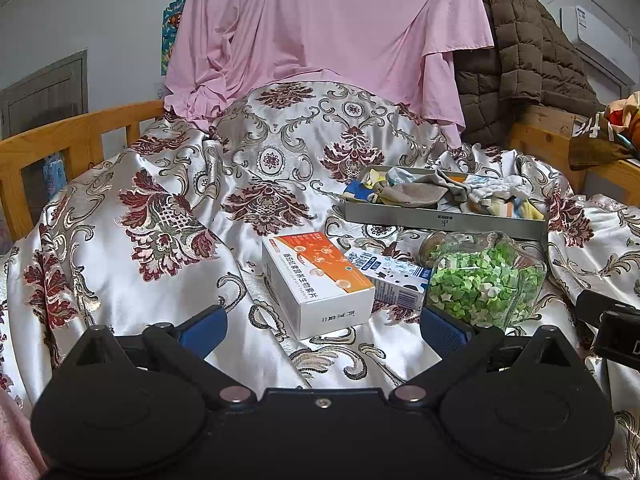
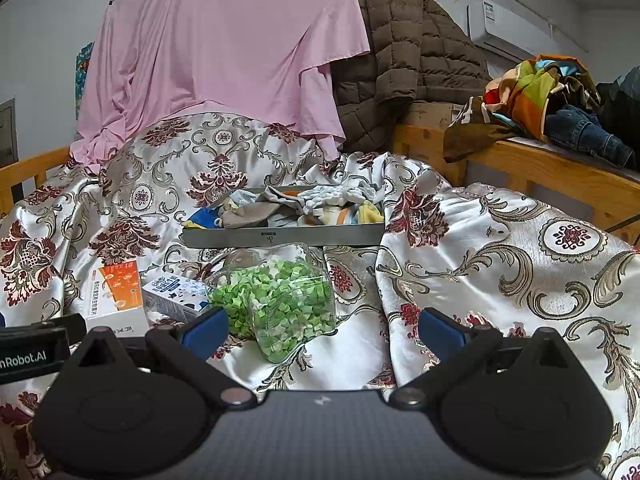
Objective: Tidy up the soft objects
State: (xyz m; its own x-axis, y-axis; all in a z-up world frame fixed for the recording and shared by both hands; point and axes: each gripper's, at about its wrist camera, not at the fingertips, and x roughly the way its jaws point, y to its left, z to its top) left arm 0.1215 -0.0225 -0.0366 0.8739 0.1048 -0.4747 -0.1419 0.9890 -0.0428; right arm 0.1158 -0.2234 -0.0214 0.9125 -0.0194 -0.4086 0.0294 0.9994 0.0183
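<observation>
Over satin bedspread [image 1: 120, 288], both grippers wide-jawed.

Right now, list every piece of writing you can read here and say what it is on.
"nRobot.AI", cut off at the left, on the black body of the left claw.
Orange and white box: Chinese print on top and side, too blurred to read.
Blue and white carton: print too small.
Grey tray: a small dark mark on the front wall, unreadable.
Air conditioner: sticker unreadable.
</observation>
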